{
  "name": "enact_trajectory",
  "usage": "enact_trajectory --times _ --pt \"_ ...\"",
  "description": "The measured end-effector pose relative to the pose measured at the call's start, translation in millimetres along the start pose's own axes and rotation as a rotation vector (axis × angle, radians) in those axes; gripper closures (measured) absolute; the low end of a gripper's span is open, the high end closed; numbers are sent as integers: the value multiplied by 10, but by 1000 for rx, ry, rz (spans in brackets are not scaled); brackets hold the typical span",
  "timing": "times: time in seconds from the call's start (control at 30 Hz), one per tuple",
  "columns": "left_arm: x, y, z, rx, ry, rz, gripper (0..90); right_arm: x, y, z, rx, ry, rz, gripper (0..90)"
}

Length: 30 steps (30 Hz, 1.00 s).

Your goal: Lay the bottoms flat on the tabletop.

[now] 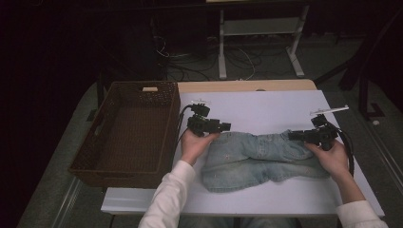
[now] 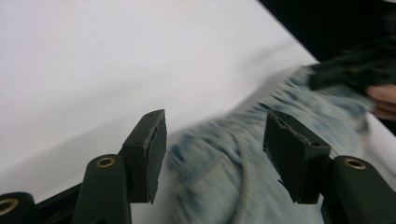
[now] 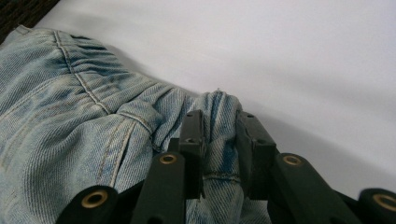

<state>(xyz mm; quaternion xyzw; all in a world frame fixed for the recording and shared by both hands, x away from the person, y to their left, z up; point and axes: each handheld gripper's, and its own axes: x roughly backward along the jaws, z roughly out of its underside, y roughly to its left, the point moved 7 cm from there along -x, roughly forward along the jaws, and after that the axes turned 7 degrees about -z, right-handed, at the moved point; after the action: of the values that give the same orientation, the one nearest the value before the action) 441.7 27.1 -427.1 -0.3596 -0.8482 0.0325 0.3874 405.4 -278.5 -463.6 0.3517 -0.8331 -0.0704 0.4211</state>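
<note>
High view: right hand-held gripper [image 1: 291, 135] pinches jeans [image 1: 256, 159] corner; left hand-held gripper [image 1: 227, 126] open, above opposite edge.

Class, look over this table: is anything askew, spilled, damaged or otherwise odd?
Nothing is spilled or visibly damaged. The denim shorts lie rumpled, with a bunched fold at the waistband pinched in the right gripper. The left gripper is open above the cloth. The brown basket overhangs the table's left edge.
</note>
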Motion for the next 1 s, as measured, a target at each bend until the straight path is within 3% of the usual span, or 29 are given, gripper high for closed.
enact_trajectory --times 0.1,0.17,0.27,0.4,0.6,0.83,1.0 --pt "-195 135 -3 6 64 -61 393 5 3 2 5 -3 -1 727" --pt "-300 207 34 22 98 -75 397 7 5 5 6 -4 -1 727" --pt "-394 236 104 56 126 -41 398 15 6 6 4 -7 -3 727" --pt "-424 180 147 83 133 9 398 23 5 5 2 -11 -9 727" --pt "-423 132 211 78 164 4 397 40 9 6 2 -15 -9 727" --pt "-419 41 415 70 218 3 396 81 61 46 12 -17 -2 727" --pt "-438 -13 527 104 203 23 436 136 112 90 21 -23 3 727"
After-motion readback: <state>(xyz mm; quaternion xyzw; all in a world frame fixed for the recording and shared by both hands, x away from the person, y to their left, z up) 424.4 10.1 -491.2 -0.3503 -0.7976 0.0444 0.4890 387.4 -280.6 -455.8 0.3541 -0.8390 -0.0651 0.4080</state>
